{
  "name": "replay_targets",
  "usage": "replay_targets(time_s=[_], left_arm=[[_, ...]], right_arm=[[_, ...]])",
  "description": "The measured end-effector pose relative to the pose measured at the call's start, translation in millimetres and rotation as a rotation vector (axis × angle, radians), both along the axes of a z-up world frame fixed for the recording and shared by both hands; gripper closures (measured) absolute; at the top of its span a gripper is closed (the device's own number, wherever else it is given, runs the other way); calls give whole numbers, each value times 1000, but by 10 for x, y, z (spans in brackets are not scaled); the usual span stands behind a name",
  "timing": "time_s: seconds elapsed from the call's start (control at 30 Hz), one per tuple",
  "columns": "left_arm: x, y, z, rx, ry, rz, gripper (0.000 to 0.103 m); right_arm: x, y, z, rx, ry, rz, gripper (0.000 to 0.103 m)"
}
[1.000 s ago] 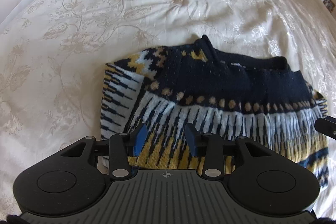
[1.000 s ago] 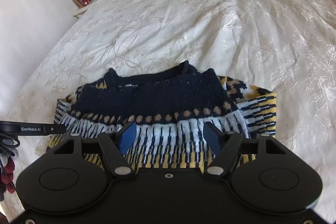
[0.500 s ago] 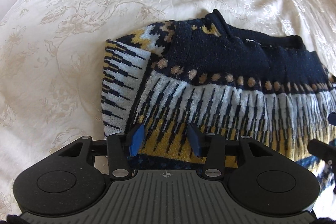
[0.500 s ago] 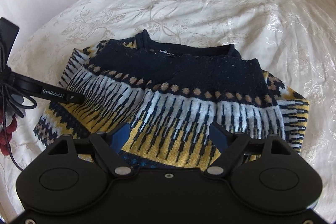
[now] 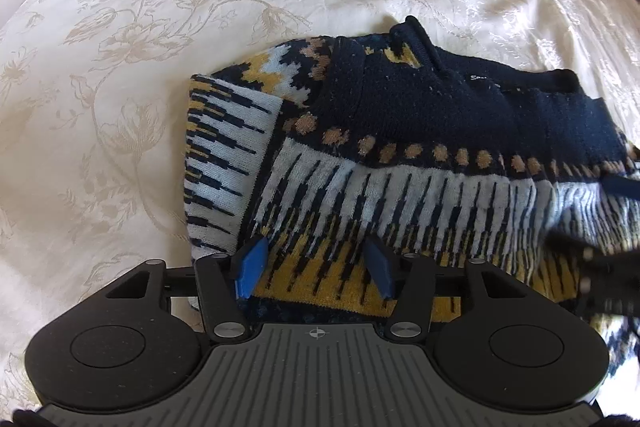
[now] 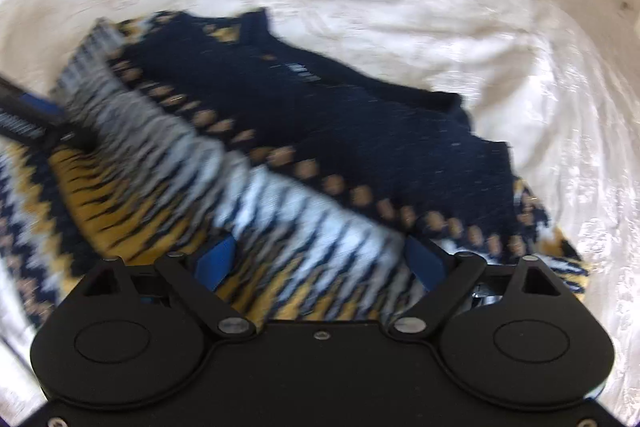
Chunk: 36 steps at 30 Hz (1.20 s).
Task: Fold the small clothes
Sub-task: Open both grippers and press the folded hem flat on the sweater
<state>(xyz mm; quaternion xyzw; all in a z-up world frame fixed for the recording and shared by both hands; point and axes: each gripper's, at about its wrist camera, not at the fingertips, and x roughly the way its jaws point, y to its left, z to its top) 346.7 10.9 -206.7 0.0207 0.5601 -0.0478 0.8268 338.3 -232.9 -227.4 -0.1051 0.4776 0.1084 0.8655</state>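
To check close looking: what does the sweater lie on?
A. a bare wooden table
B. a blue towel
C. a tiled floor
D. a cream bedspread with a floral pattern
D: the sweater lies on a cream bedspread with a woven floral pattern showing around it.

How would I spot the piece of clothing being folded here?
Look at the cream floral bedspread covering the bed. Lying on it is a knitted sweater, the only dark thing there: navy at the collar, then tan dots, then white and yellow stripes.
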Motion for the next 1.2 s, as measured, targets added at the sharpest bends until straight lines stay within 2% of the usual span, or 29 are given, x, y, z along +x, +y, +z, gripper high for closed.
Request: replay_targets(time_s=[0.1,0.23,0.3,0.5,0.67,0.73,0.77,0.83,0.87,0.9,0.97,1.03,1.1,1.2], left_arm=[[-24,42,103,-30,-23,-1,50],[-22,122,297,-62,-95,-9,50],[61,140,313,-57,-101,-15,50],[354,158,158,-56,-78,-12,50],[457,122,8,-93,-52,-53,50],[465,107,-12,-92,-54,-64,50],[463,109,-14,-93,-55,-65,50],[434,122,-1,-99,-78,-75,66],[407,113,25,-92,-95,-83,87],[366,89,77,-71,-121,-95,96],[276,12,198,-9,-196,-132,98],[256,-51,287,25,-251,-176,98],[334,-57,263,39,-241,-170,98],[472,2,93,43,-185,-108,97]], right_arm=[[57,-143,55,53,8,-54,15],[-65,-450,266,225,-56,-96,15],[-78,-615,303,257,-80,-138,15],[103,-1096,219,323,-59,-288,14],[229,-1211,82,374,-10,-277,16],[270,-1199,21,377,10,-269,23],[289,-1204,-6,378,23,-272,31],[293,-1200,-43,365,40,-292,47],[290,-1199,-42,358,44,-299,74],[257,-1208,-19,348,44,-302,86],[227,-1182,60,349,22,-273,87],[218,-1129,163,289,-21,-234,88],[260,-1135,197,258,-41,-235,89],[409,-1179,54,235,6,-280,89]])
